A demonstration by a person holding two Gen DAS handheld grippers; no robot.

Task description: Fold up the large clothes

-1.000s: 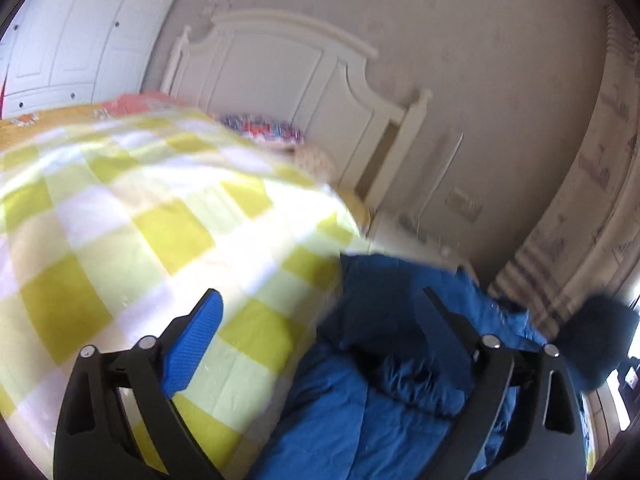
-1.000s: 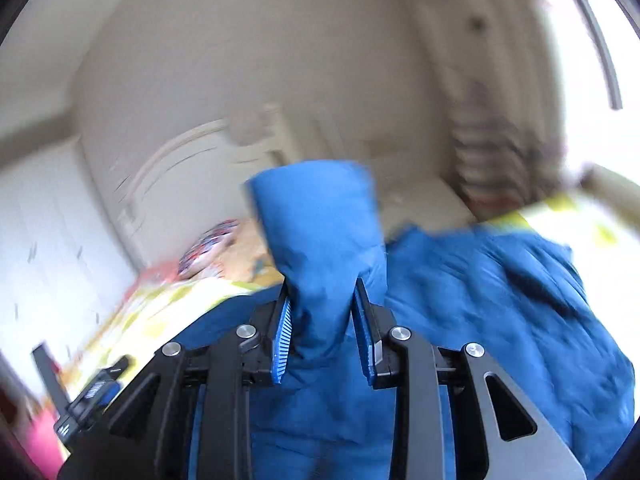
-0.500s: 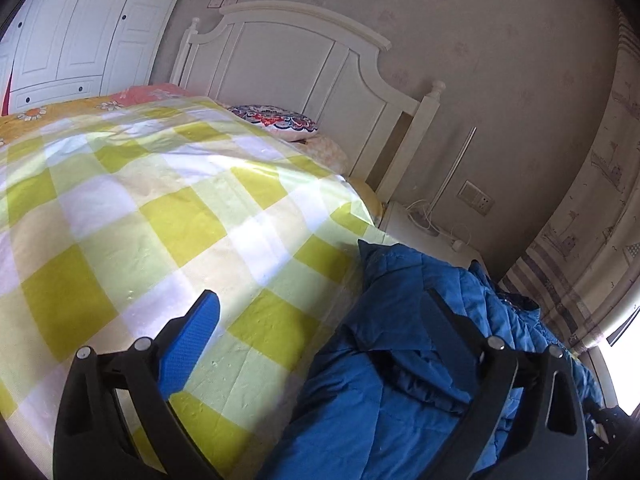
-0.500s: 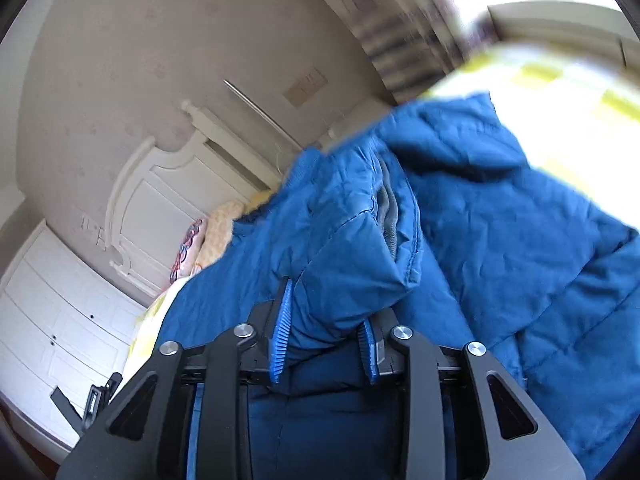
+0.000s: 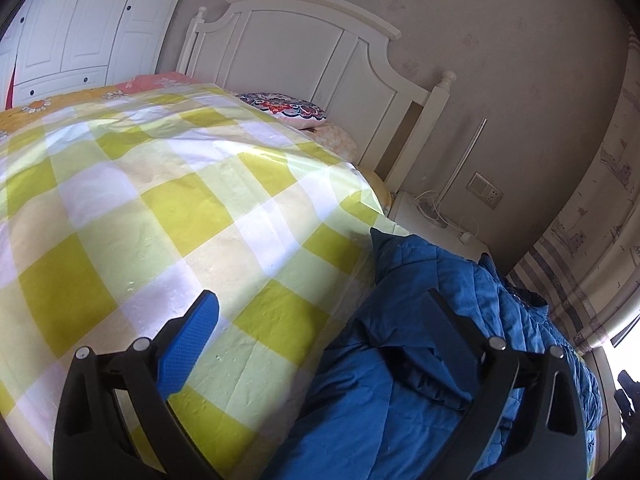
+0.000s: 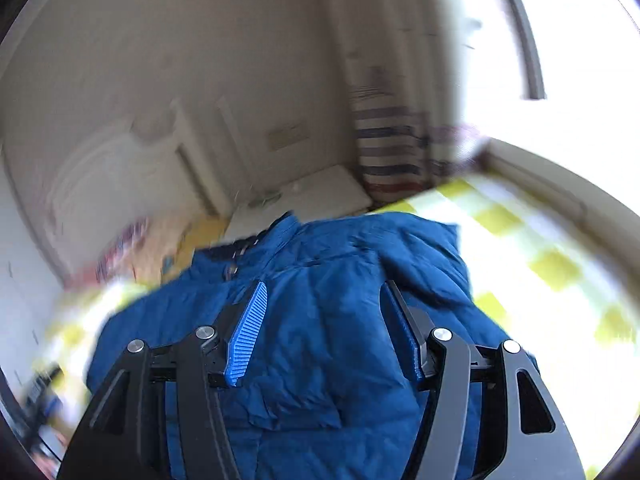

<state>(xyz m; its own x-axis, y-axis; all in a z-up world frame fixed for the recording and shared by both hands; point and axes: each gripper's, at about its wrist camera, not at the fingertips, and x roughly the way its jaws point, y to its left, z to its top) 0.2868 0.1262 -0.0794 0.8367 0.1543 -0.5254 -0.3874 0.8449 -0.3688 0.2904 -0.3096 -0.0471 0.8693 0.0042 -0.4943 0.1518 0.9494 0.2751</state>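
The right gripper (image 6: 324, 320) has just been opening, its jaws apart, nothing between them; the blue jacket (image 6: 340, 264) lies released at twelve o'clock; the left gripper (image 5: 320, 312) gapes empty; one fold seems finished.

jacket (image 5: 420, 360) on bed (image 5: 160, 200), pillow (image 5: 288, 108) behind

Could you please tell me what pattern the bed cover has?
The bed cover is a yellow-green and white check, clearest in the left wrist view.

Right tool (image 6: 324, 328) angled downward, jaws just opened wide, nothing pinched between blue pads. Left tool (image 5: 320, 320) angled downward, jaws spread wide, nothing gripped.
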